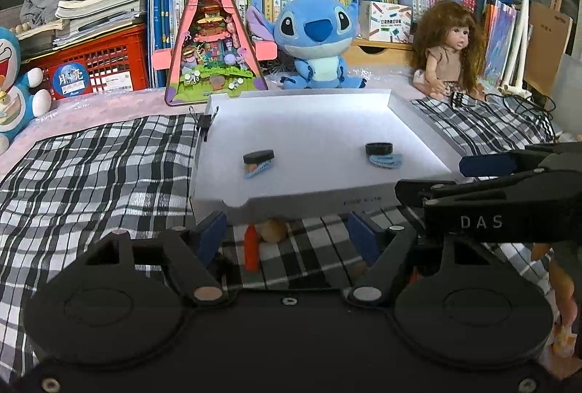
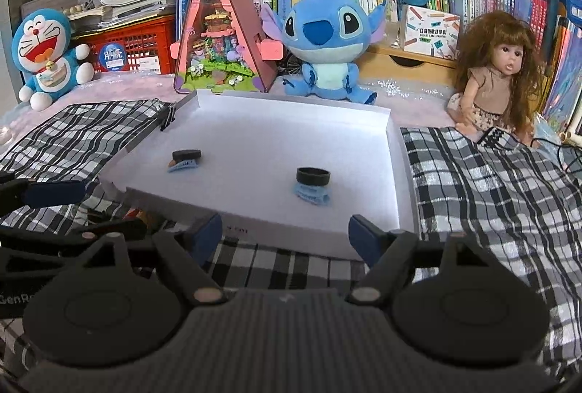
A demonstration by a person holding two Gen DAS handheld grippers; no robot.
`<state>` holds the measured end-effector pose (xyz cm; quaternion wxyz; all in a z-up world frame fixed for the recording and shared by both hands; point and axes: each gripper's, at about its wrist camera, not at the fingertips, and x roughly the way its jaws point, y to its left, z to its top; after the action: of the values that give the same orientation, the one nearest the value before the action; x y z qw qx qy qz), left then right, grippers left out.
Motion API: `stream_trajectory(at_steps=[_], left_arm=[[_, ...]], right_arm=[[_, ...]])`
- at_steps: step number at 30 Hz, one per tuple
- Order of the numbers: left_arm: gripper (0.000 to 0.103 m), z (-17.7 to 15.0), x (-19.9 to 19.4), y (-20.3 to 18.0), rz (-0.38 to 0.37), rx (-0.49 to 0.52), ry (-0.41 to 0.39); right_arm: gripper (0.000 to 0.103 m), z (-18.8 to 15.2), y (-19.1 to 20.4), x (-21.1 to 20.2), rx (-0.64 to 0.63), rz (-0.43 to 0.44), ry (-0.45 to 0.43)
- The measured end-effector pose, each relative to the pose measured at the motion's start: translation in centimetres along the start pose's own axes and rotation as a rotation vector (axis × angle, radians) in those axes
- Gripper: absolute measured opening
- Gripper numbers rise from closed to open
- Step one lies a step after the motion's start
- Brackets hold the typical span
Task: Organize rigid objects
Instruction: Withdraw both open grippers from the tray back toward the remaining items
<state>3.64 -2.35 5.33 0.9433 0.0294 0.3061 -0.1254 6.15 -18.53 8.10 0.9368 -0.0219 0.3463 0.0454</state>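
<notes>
A shallow white tray [image 1: 418, 124] is laid on a black-and-white checked cloth [image 1: 91, 167]. Inside it two pairs are seen well apart: a black ring [image 2: 313, 176] touching a blue hair clip [image 2: 310, 193] toward the right, and a black oval piece [image 2: 186, 155] over a second blue clip [image 2: 182, 166] toward the left. A black binder clip [image 2: 168, 118] is fixed to the tray's far left corner.

Just before the tray's near wall, an orange stick [image 1: 251, 249] and a tan rounded object [image 1: 273, 230] are partly hidden; their kind cannot be told.

The left gripper [image 1: 287, 233] and the right gripper [image 2: 285, 235] are both held wide apart and empty.

Behind the tray a Stitch plush [image 2: 327, 40], a doll [image 2: 498, 80] and a Doraemon plush [image 2: 45, 55] are set.
</notes>
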Motion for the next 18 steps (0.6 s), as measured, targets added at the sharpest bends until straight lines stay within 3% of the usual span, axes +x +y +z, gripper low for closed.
stream_trajectory(at_steps=[18], left_arm=[[0.074,-3.3,-0.8,0.4,0.018,0.003,0.019]], right_arm=[[0.086,-3.4,0.2,-0.9,0.006,-0.005,-0.017]])
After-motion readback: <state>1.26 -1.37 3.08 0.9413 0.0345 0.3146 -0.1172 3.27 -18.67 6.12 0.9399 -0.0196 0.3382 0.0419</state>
